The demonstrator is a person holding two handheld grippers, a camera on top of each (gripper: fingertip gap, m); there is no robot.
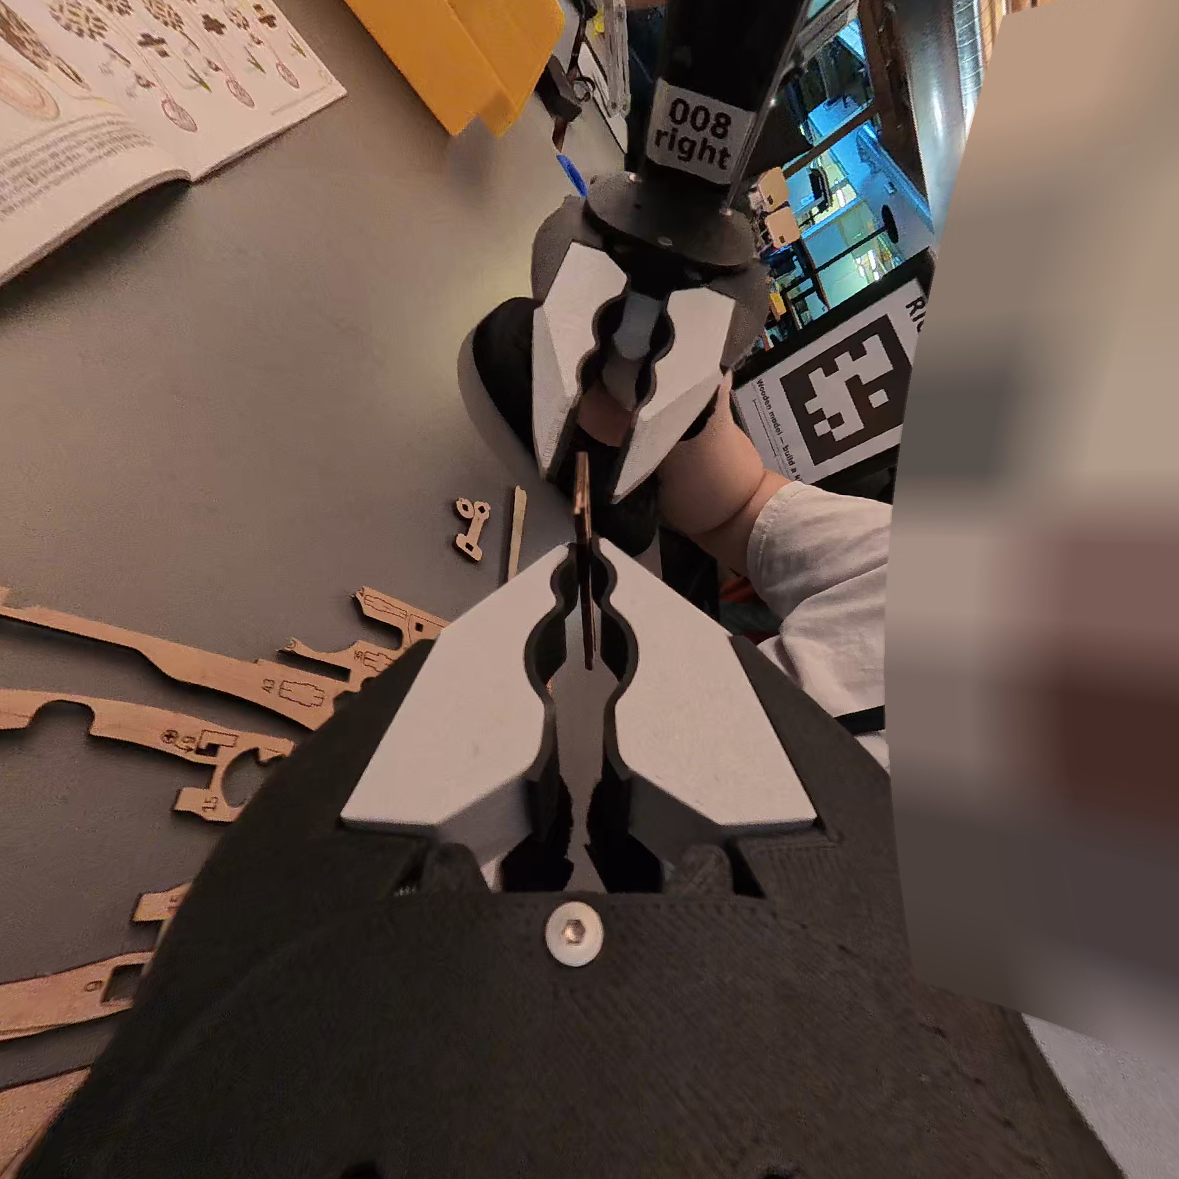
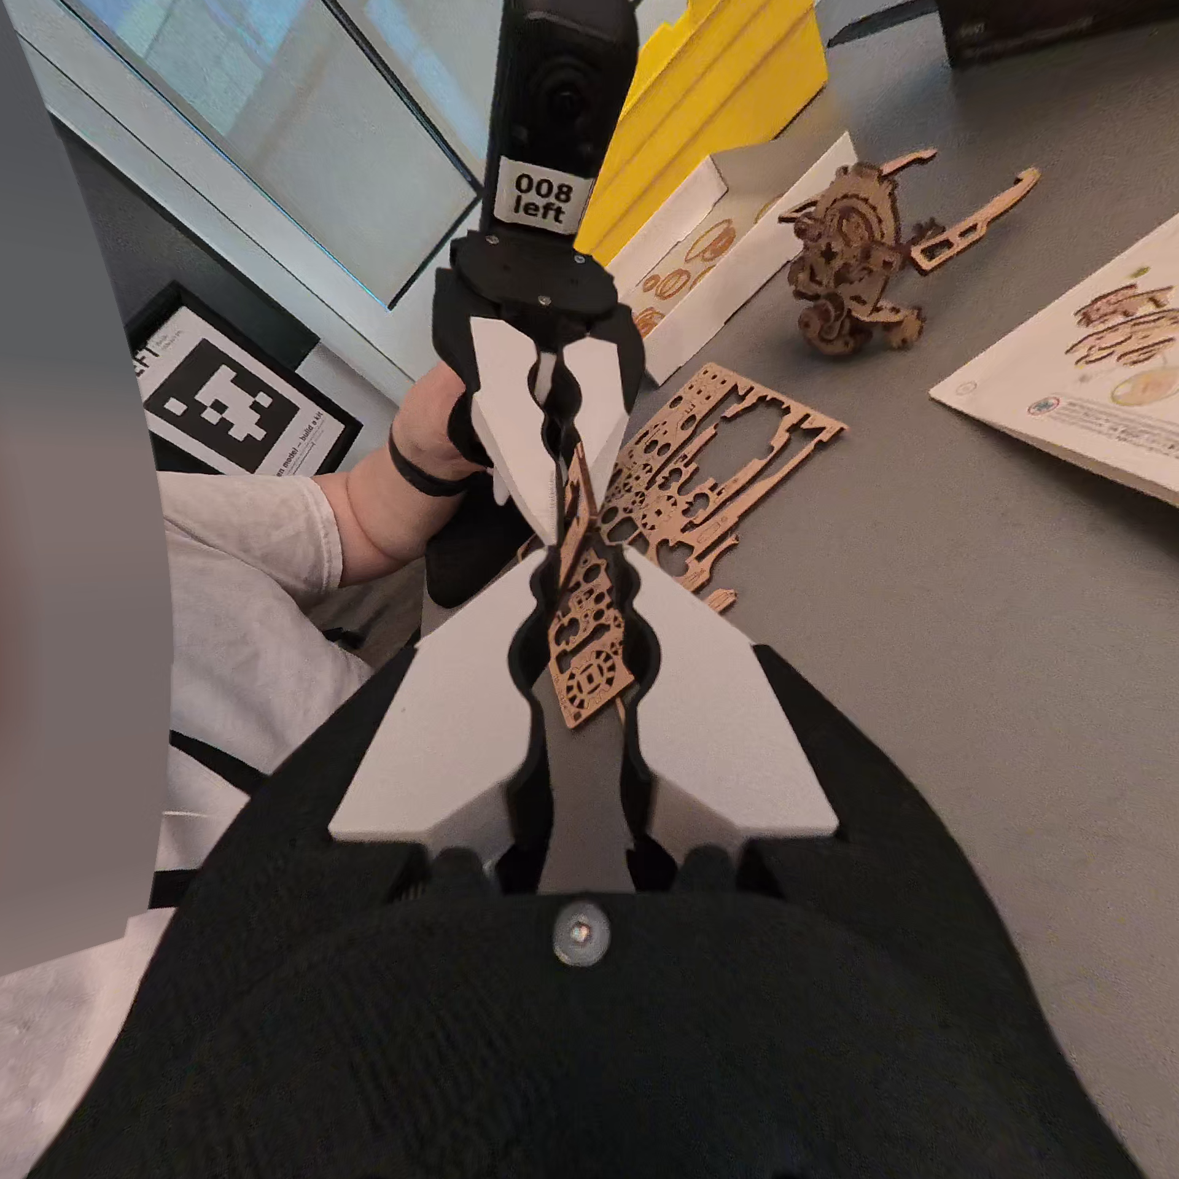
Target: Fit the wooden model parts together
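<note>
Above the grey table (image 2: pixel 957 638), two tools, left (image 1: pixel 584 555) and right (image 2: pixel 584 555), pinch one wooden sheet (image 2: pixel 584 644) between them.

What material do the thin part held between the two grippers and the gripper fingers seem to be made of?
Thin part: probably laser-cut plywood, pale tan and matte with dark cut edges. Gripper fingers: apparently printed plastic, matte white faces over black; the black body shows fine layer lines.

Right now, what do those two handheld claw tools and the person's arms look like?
Both grippers, left and right, have black ribbed plastic bodies, white wedge fingers with wavy black inner pads, and a white label. The person wears a white sleeve and a black wristband.
</note>
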